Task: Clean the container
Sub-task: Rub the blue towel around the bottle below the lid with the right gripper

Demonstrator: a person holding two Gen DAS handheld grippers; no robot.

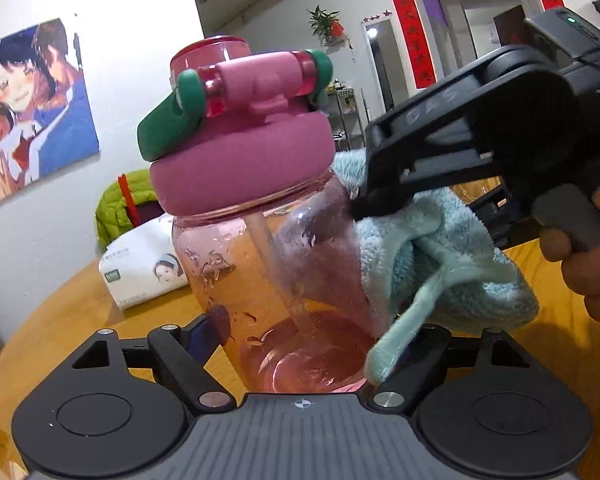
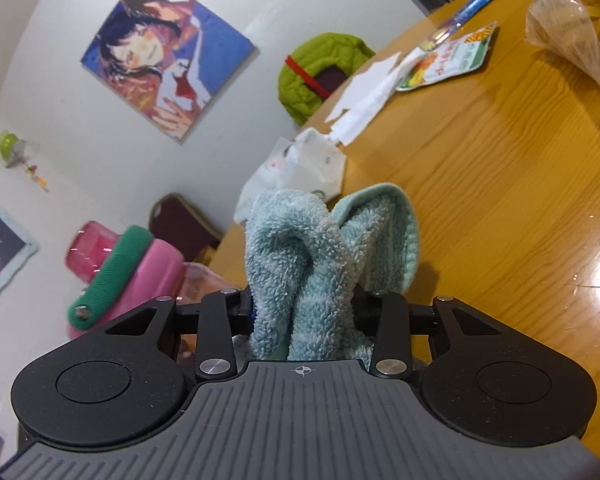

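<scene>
Left-wrist view puts the pink bottle [image 1: 260, 264] dead centre, its base gripped by my left gripper [image 1: 296, 356], whose fingers are closed on the lower body. Its long axis runs from lower centre up to the magenta lid [image 1: 240, 172] and green handle [image 1: 168, 120] at upper left, tilted slightly left. My right gripper [image 1: 364, 204] comes in from the upper right, clenched on the teal towel [image 1: 440, 264], which presses against the bottle's right flank just below the lid. So the wiping surface lies to the right gripper's left, as its own view confirms: bottle at lower left, towel [image 2: 320, 264] bunched between the fingers. I judge the stroke should run along that flank. Below is a wooden table [image 1: 100, 312] with a tissue pack [image 1: 140, 264]; a poster [image 1: 32, 108] hangs at left.
</scene>
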